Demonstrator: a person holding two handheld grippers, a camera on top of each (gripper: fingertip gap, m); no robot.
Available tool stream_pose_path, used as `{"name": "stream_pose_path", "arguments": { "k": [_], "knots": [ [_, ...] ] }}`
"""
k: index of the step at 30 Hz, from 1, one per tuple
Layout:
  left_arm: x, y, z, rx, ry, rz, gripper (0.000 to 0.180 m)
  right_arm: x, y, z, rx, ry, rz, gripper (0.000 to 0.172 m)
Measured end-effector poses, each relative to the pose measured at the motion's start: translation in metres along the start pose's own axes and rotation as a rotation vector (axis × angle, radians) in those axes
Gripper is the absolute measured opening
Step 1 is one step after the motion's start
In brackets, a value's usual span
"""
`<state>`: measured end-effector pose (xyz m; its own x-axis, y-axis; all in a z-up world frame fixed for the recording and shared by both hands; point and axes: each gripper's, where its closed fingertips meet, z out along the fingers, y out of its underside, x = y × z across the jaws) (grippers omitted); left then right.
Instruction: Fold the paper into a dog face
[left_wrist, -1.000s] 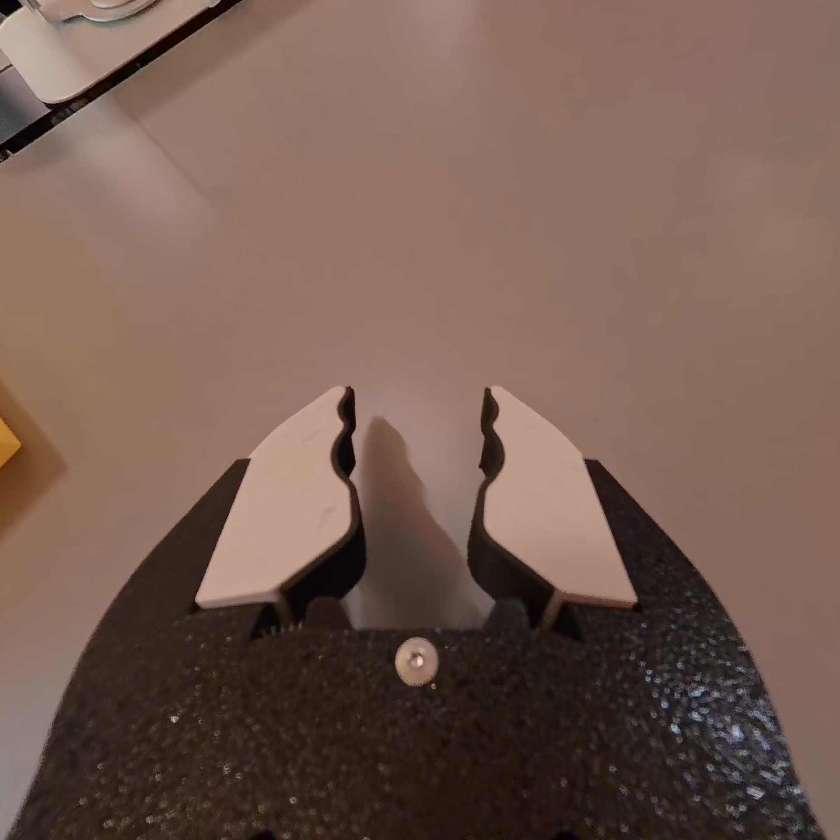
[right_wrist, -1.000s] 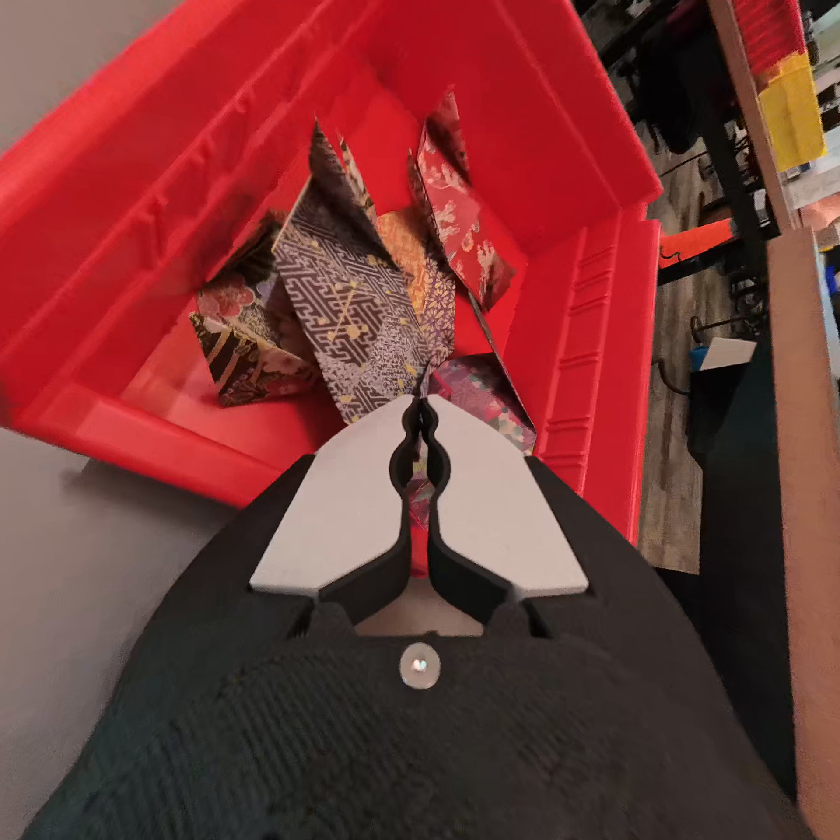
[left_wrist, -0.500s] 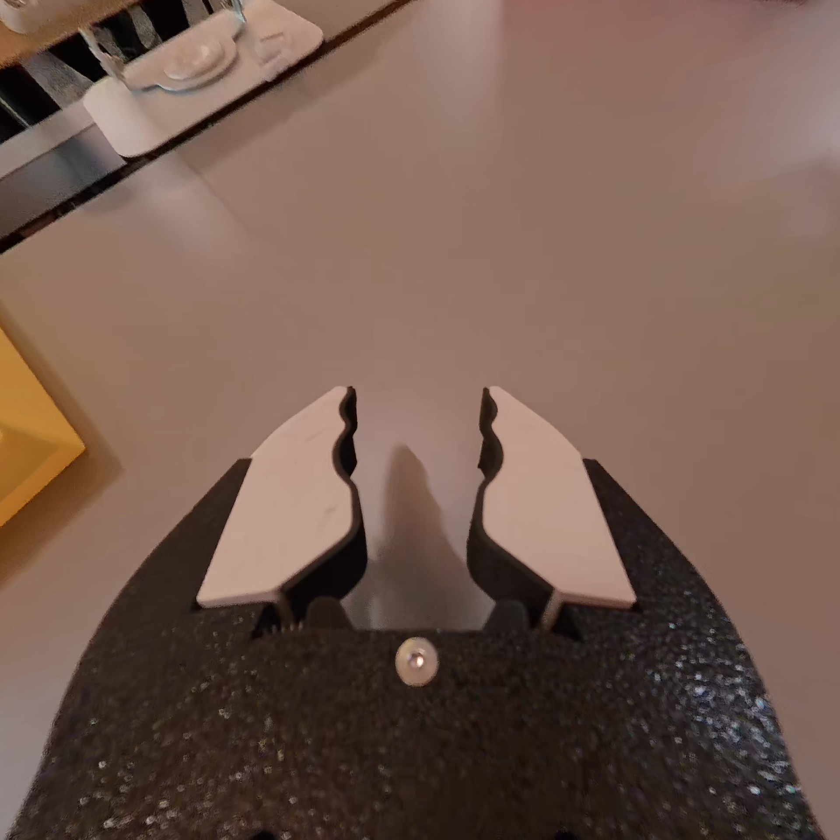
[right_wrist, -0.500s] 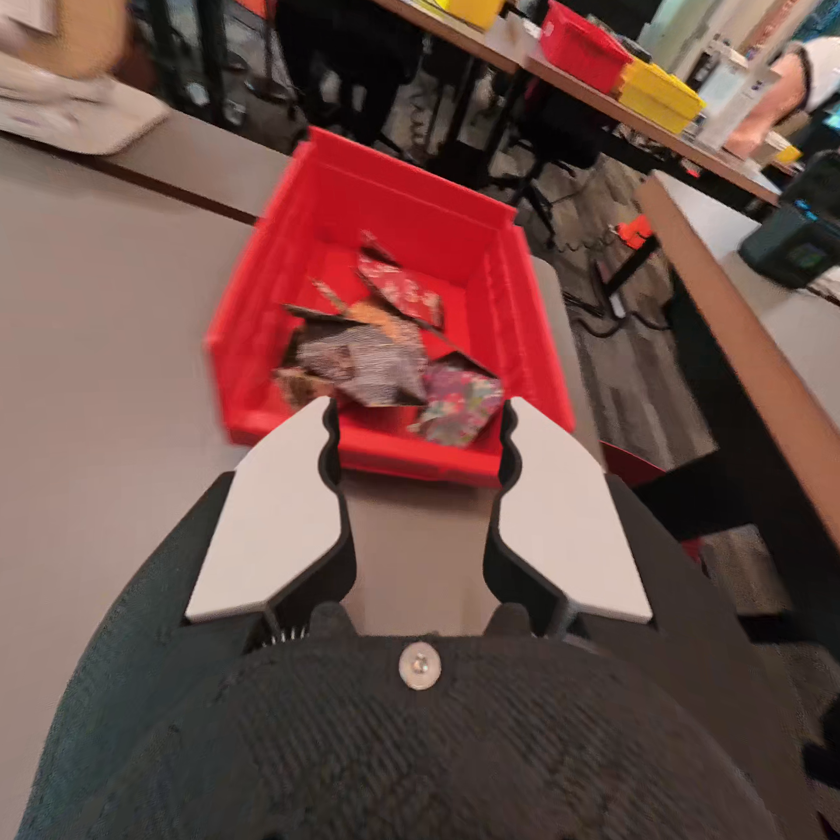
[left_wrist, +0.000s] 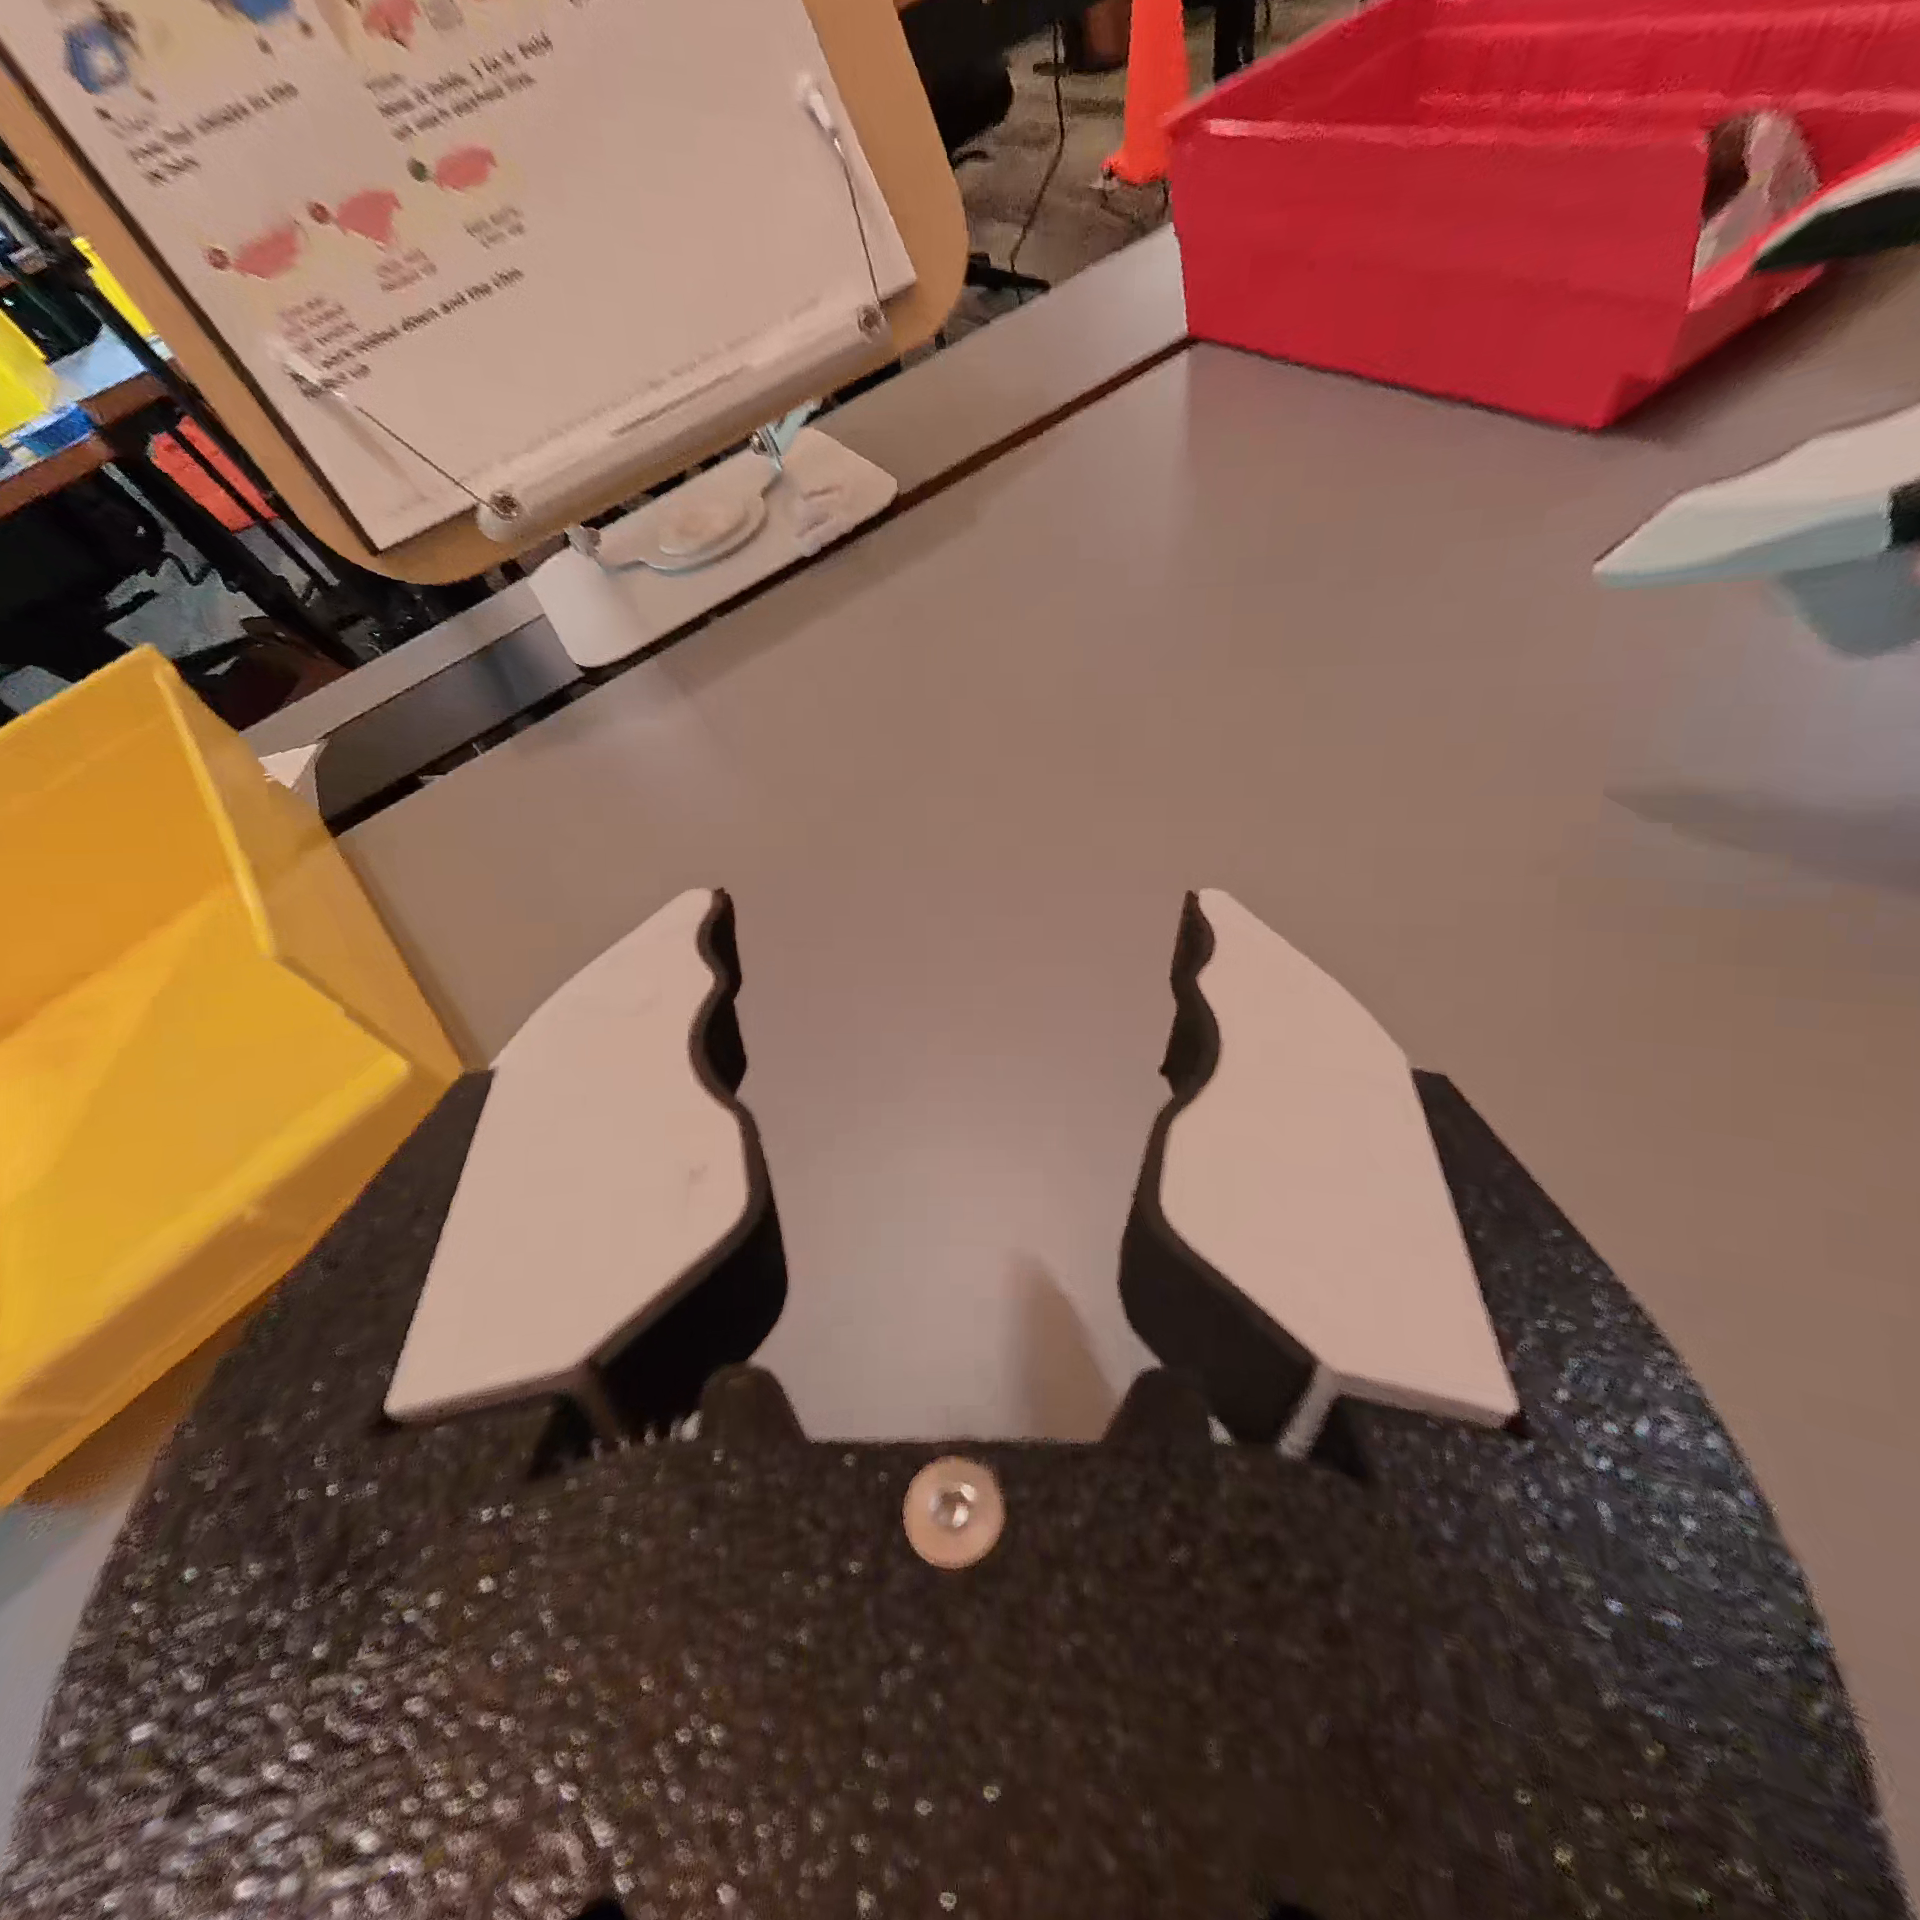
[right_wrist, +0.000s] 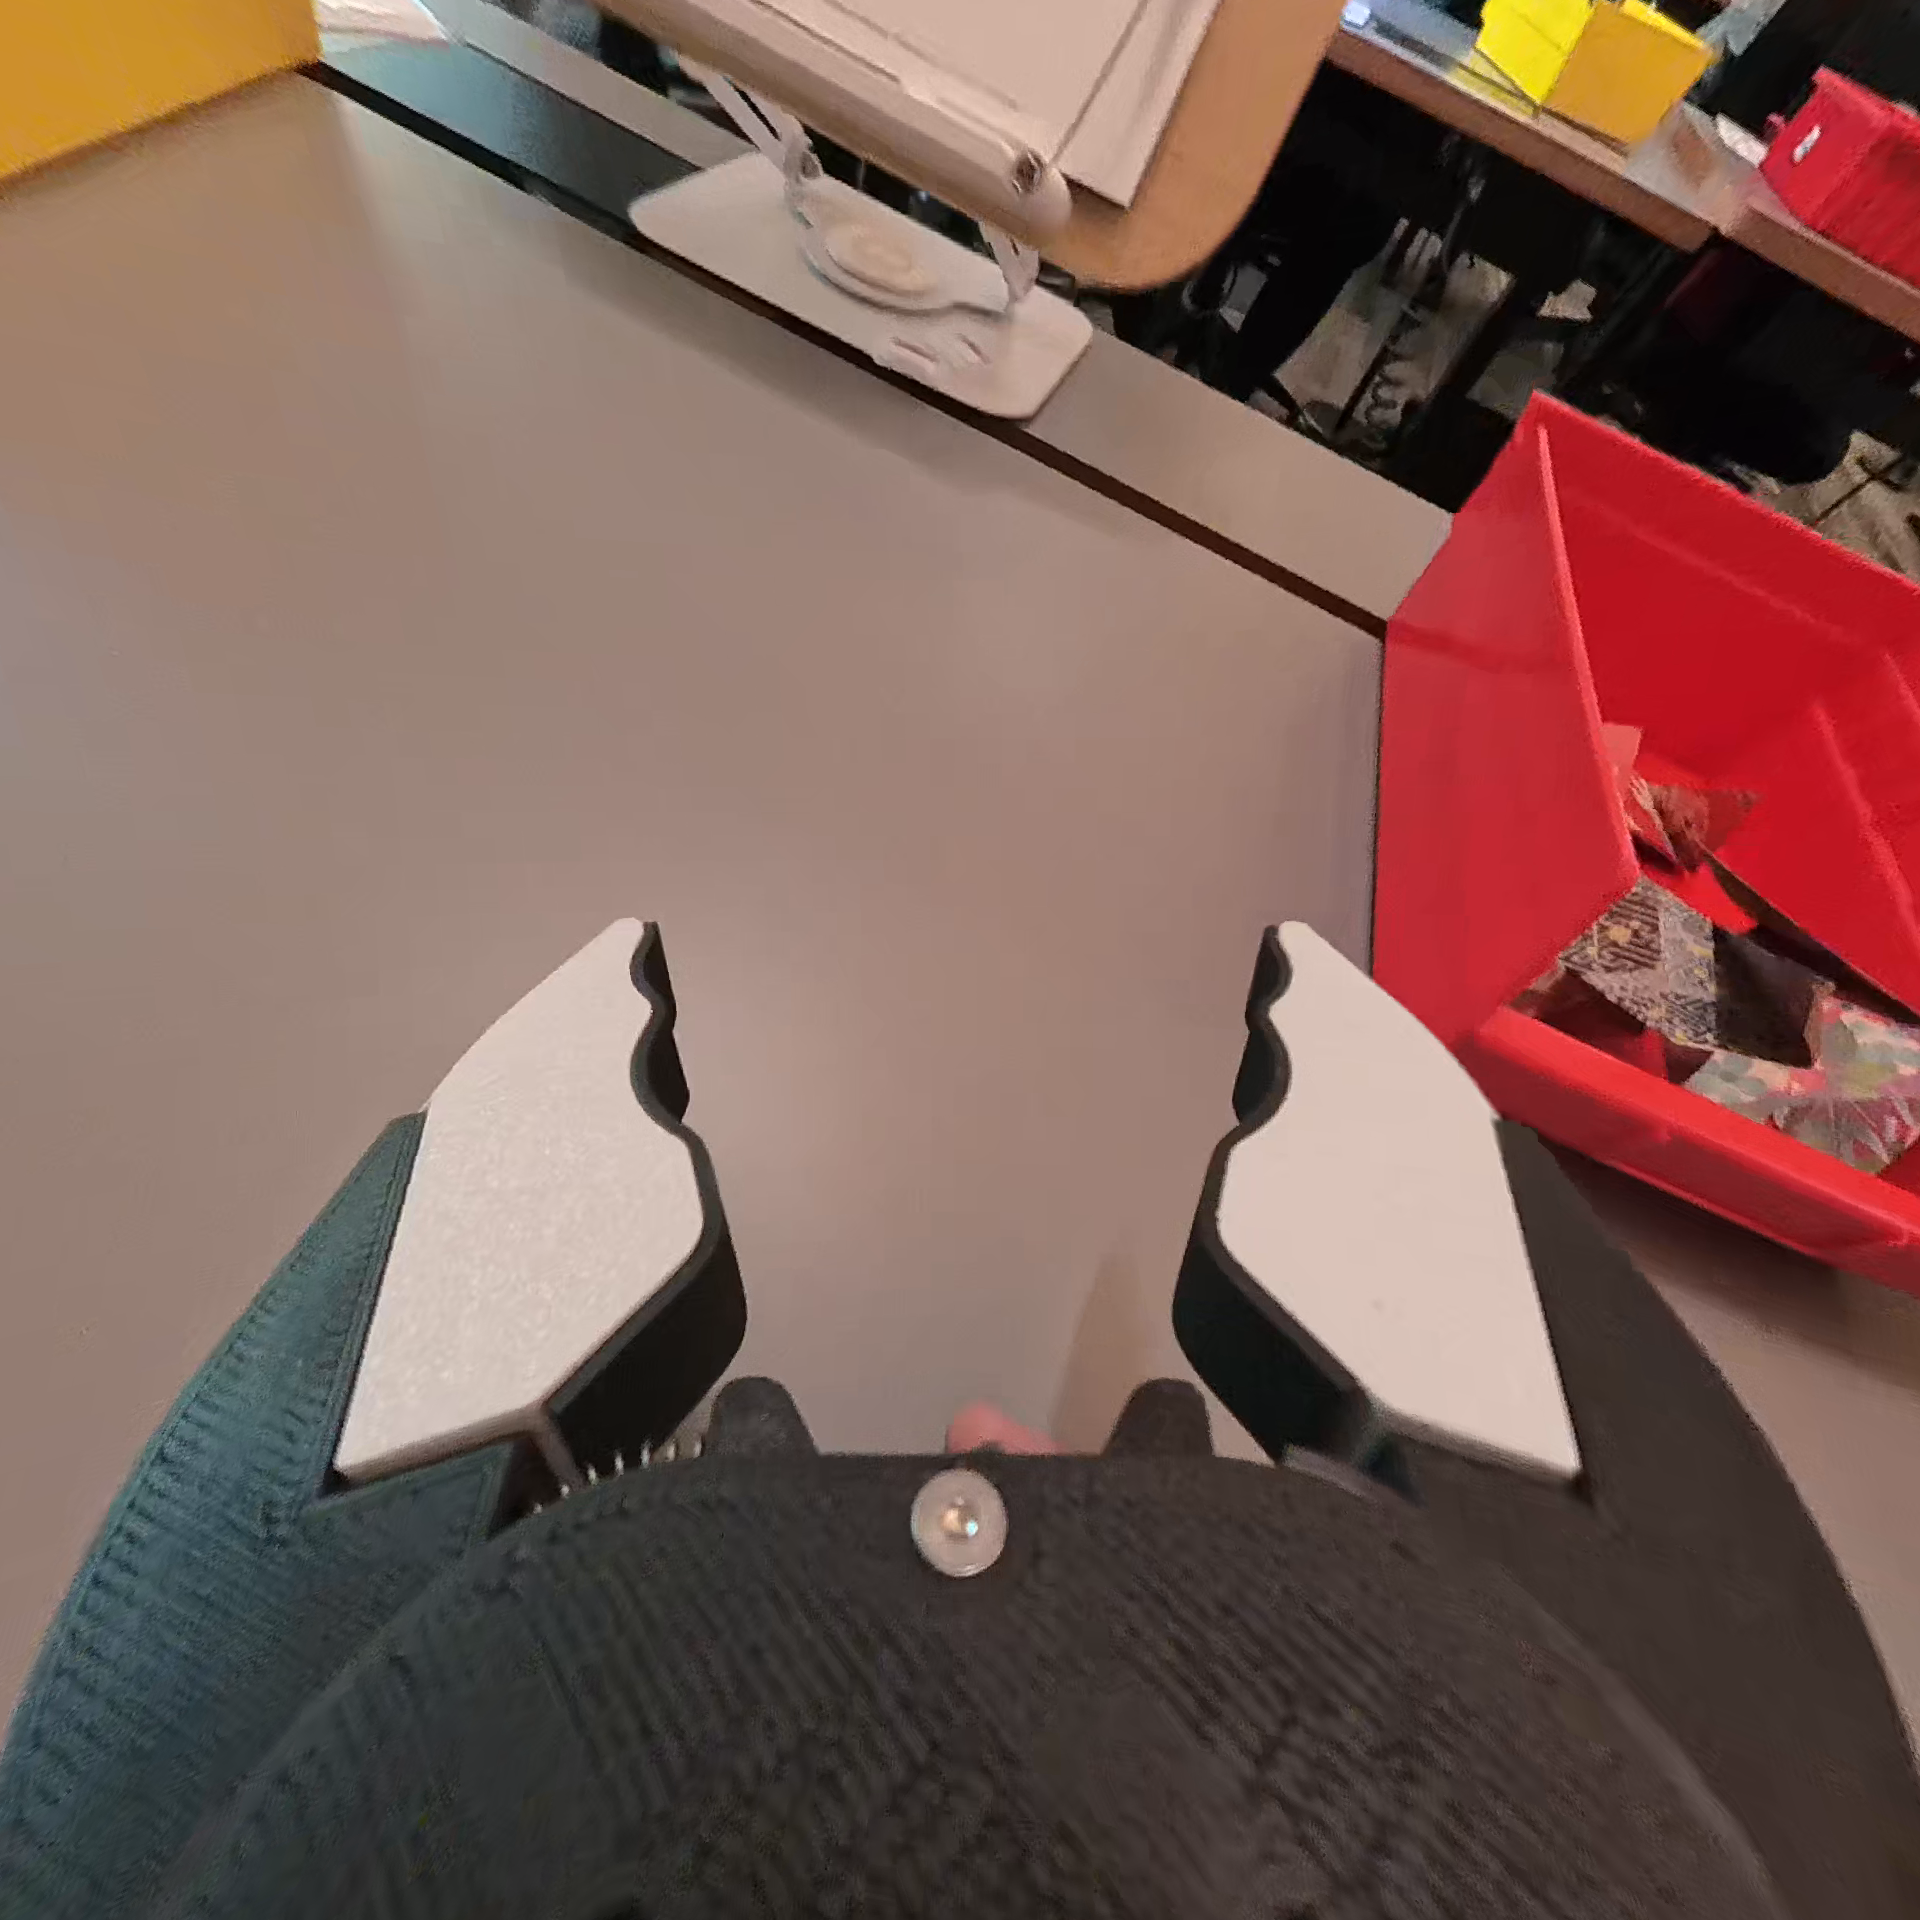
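Between pieces: both tongs bare and spread wide over the grey surface (right_wrist: 727, 623).
Folded patterned papers (right_wrist: 1704, 997) inside the red bin (right_wrist: 1475, 790); left tongs (left_wrist: 958, 914) and right tongs (right_wrist: 961, 945) beside it, nothing gripped. Next, probably fetching a fresh sheet.

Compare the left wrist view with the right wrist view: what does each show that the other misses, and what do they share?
Only the left wrist view shows the printed front of the instruction sheet, the inside of the yellow bin, an orange cone and the right gripper from outside. Only the right wrist view shows the patterned folded papers heaped inside the red bin. Both show the grey table, the stand's white base, and their own jaws wide apart with nothing between: left gripper, right gripper.
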<state>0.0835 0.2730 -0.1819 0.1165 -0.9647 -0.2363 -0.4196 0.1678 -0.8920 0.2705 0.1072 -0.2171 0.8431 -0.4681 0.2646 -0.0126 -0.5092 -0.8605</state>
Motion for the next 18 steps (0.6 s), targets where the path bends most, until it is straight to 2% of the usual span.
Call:
{"name": "stream_pose_path", "arguments": {
  "k": [5,10,13,18],
  "knots": [
    [-0.001,-0.020,-0.015,0.110,-0.010,-0.085,0.078,-0.010,-0.017,-0.001,0.085,-0.046,0.127,0.099],
    [-0.005,-0.014,-0.021,0.089,-0.033,0.005,0.079,-0.006,-0.024,0.006,0.077,-0.030,0.125,0.100],
    [-0.009,-0.017,-0.020,0.103,-0.018,-0.044,0.078,-0.015,-0.024,0.008,0.070,-0.055,0.083,0.100],
    [-0.005,-0.009,-0.010,0.074,0.010,-0.053,0.079,-0.005,-0.018,0.002,0.068,-0.024,0.101,0.100]
  ]
}}
